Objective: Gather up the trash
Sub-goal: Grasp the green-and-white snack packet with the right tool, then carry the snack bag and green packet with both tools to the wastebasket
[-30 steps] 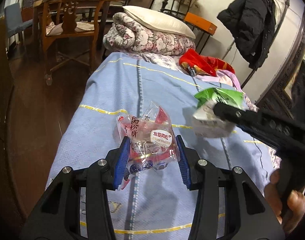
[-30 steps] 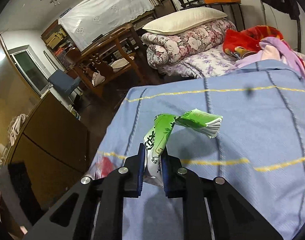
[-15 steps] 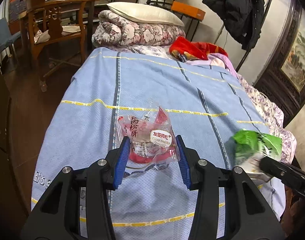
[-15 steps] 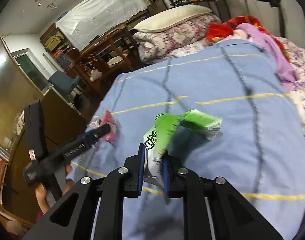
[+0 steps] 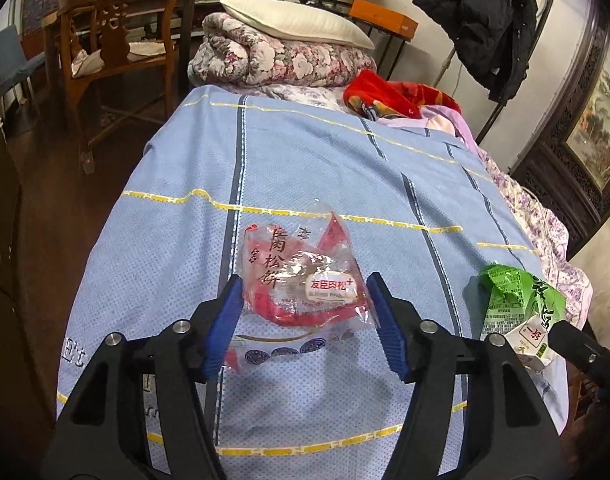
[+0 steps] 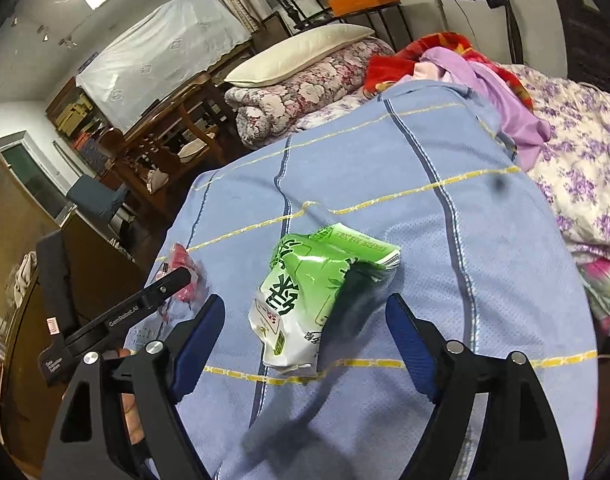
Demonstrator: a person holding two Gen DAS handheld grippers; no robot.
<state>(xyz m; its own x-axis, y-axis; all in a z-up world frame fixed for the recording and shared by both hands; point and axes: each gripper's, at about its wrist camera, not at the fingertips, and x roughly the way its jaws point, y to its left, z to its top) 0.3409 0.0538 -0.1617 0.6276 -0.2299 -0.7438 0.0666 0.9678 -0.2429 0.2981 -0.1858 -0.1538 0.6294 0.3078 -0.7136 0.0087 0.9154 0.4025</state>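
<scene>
A clear and red snack wrapper (image 5: 301, 280) lies on the blue bed cover (image 5: 305, 160). My left gripper (image 5: 303, 324) is open, its jaws on either side of the wrapper's near end. A green and white carton (image 6: 317, 292) lies crumpled on the cover between the jaws of my right gripper (image 6: 305, 340), which is open and not touching it. The carton (image 5: 519, 308) also shows at the right of the left wrist view. The red wrapper (image 6: 183, 276) shows at the left of the right wrist view, behind the left gripper.
A folded floral quilt (image 5: 281, 60) with a pillow (image 5: 293, 28) sits at the bed's far end. Red and purple clothes (image 5: 405, 100) lie beside it. A wooden chair (image 5: 109, 40) stands left, a dark cabinet (image 6: 29, 340) near left. A black coat (image 5: 485, 20) hangs right.
My right gripper has opened and let go of the green carton, which now lies on the cover. The left gripper has stayed open around the red wrapper.
</scene>
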